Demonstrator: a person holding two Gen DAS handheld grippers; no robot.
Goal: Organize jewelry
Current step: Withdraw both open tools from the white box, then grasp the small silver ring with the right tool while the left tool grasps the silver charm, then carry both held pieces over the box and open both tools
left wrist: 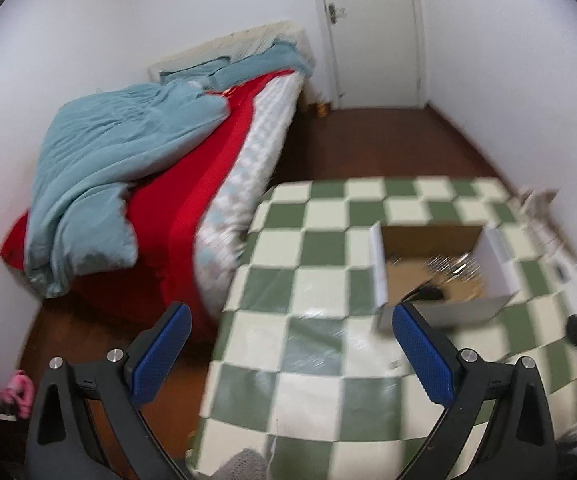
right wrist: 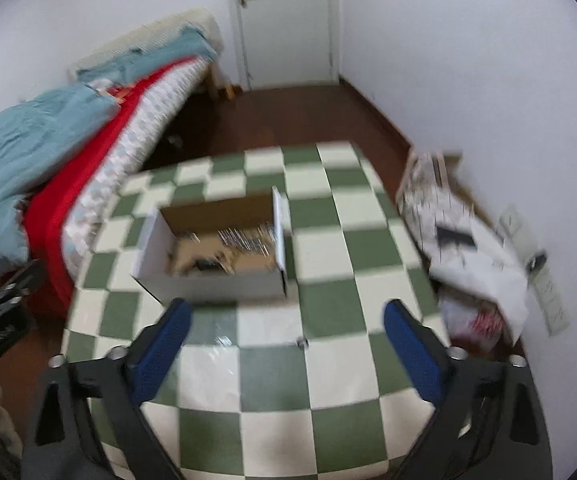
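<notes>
Hovering above checkered table (right wrist: pixel 272 376): left tool (left wrist: pixel 290 330), right tool (right wrist: pixel 286 324), both spread wide, empty

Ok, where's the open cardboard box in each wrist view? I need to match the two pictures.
Left wrist view: the open cardboard box sits right of centre on the checkered table, just beyond the left gripper.
Right wrist view: the box sits left of centre, ahead of the right gripper.
Shared landmark: the white door at the top.

Glossy checkered plastic tablecloth (right wrist: pixel 320 240); matt cardboard box (right wrist: pixel 212 284), brown inside, white outside; textured blue rubber pads (right wrist: pixel 160 356); soft cloth duvet (left wrist: pixel 100 168); dark polished wood floor (left wrist: pixel 368 144).
</notes>
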